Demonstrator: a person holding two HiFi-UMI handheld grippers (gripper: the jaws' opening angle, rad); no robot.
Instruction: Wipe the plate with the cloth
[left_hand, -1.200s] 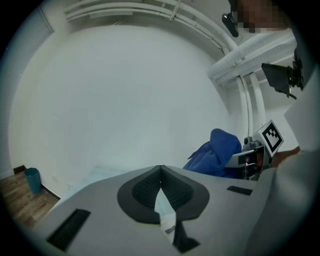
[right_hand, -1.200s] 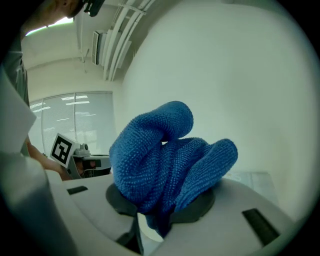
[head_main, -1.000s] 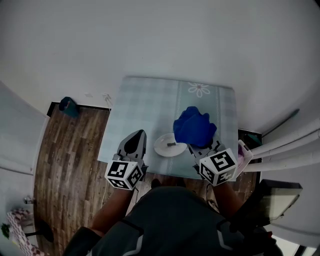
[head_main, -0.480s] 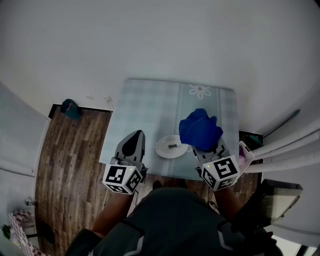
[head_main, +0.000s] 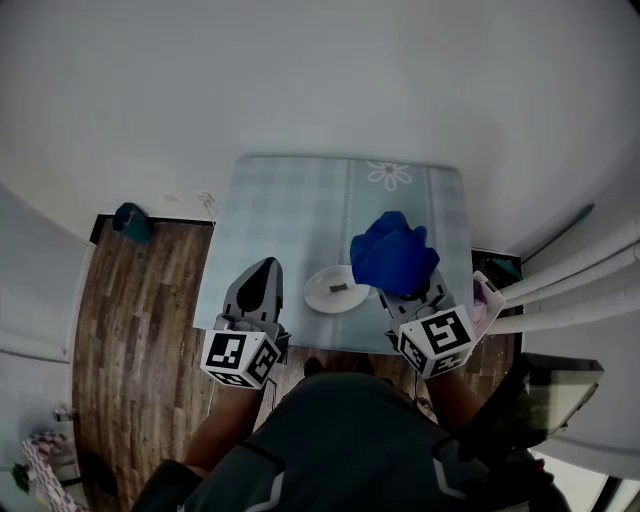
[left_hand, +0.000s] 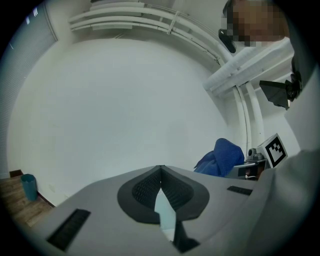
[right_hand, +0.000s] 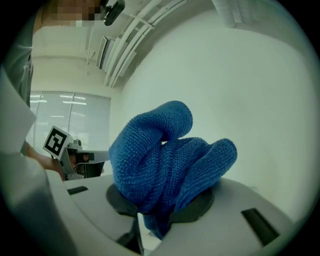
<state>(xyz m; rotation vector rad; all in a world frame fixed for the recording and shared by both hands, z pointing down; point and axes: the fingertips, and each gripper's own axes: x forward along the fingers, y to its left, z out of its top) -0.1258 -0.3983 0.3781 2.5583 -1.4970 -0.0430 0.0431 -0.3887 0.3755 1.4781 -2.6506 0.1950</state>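
Note:
A small white plate with a dark smear at its middle sits near the front edge of the light checked table. My right gripper is shut on a bunched blue cloth that hangs just right of the plate; in the right gripper view the cloth bulges out of the jaws. My left gripper is shut and empty, left of the plate at the table's front left. In the left gripper view its tips meet, with the cloth off to the right.
A flower print marks the table's far right. White wall lies beyond the table, wooden floor to the left with a teal bin. White pipes run at the right.
The right gripper with the cloth drew slightly away from the plate to the right, then held. The left gripper slid a little toward me and left.

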